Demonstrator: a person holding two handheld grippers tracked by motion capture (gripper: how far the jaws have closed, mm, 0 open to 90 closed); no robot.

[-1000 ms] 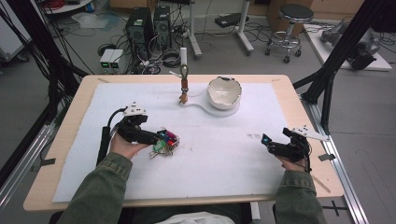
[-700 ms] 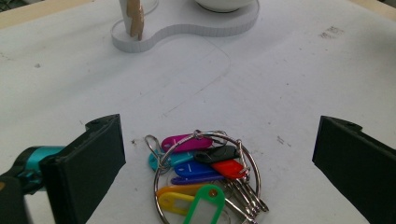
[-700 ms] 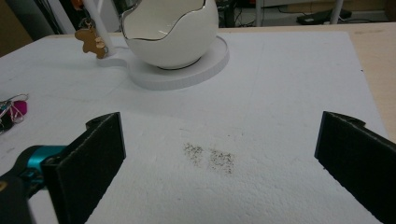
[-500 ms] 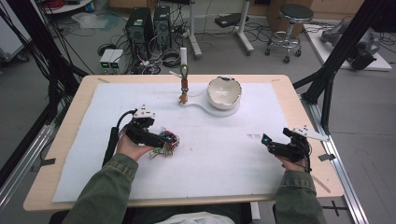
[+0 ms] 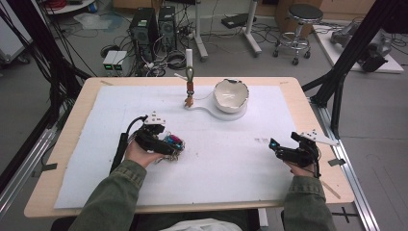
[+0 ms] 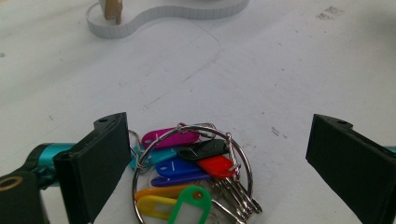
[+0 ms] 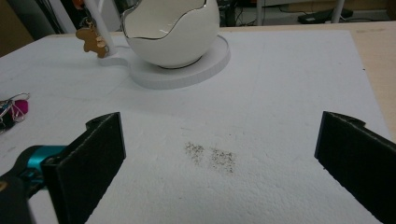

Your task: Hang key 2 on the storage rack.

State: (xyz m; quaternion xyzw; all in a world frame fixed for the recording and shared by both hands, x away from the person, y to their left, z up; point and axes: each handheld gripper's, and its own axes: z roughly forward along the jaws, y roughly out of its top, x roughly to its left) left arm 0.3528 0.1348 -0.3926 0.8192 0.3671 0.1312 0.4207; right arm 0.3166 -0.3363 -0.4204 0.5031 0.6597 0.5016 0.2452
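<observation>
Left gripper (image 6: 219, 154) fingers released, just been closing astride keys (image 6: 189, 175); centre on ring, then pinch; right gripper (image 7: 219, 154) fingers released

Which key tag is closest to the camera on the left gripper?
The green tag, at the bottom of the key bunch; the pink, black, red, blue and yellow ones lie farther off.

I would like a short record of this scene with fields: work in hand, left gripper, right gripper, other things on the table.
work in hand: picking up the key bunch
left gripper: jaws wide, have just been closing a little; keys lie between them, pads not pressing
right gripper: open over bare sheet, holds nothing
other things: white bowl on a white stand
</observation>
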